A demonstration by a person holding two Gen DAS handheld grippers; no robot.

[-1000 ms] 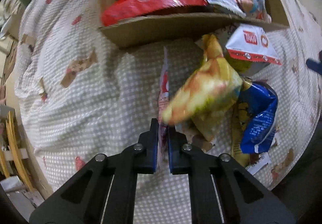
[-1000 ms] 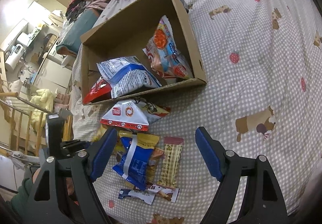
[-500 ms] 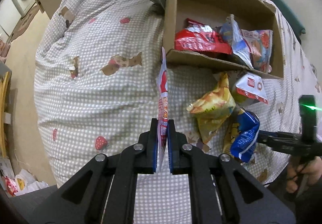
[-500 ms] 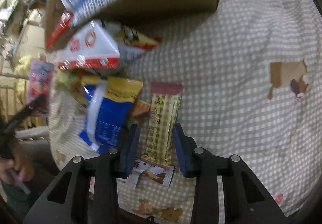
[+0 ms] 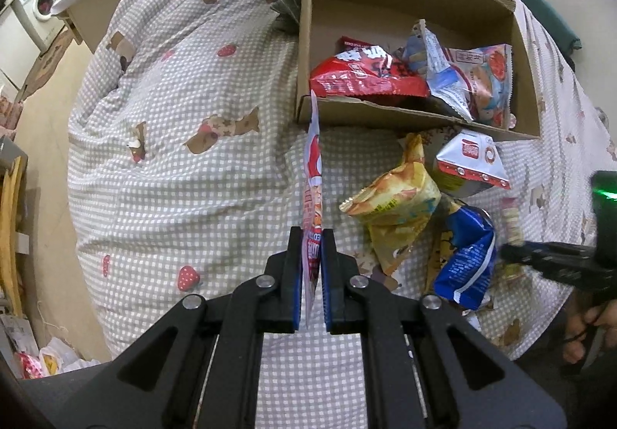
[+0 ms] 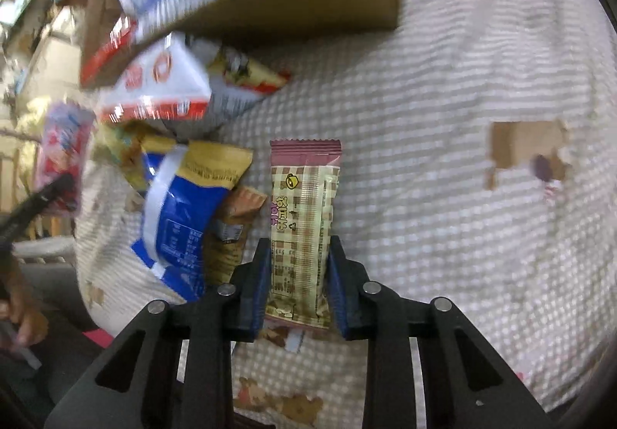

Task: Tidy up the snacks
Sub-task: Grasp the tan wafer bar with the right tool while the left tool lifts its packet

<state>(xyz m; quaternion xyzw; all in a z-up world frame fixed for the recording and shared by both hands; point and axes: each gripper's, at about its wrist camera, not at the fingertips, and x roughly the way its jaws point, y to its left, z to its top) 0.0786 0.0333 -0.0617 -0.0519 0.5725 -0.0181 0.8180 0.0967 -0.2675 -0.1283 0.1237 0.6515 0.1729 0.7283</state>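
On checked grey-white quilted bedspread w/ strawberry + bear prints: open brown corrugated cardboard box, holding crinkly red foil bag + glossy white/blue pouch + pale printed packet. Just beside box front wall, loose pile: puffy yellow chip bag, crumpled blue/yellow foil bag, white triangular pack w/ red trim.

Left gripper: jaws fully closed on thin flat red/white sachet, held edge-on, upright above bedspread, top edge near box corner.

Right gripper: jaws closing, blue pads at both long edges of flat beige-checked wrapper bar w/ maroon crimped end; pads look touching it. Bar lies flat on bedspread, just beside blue/yellow bag. Right view is motion-blurred at edges.
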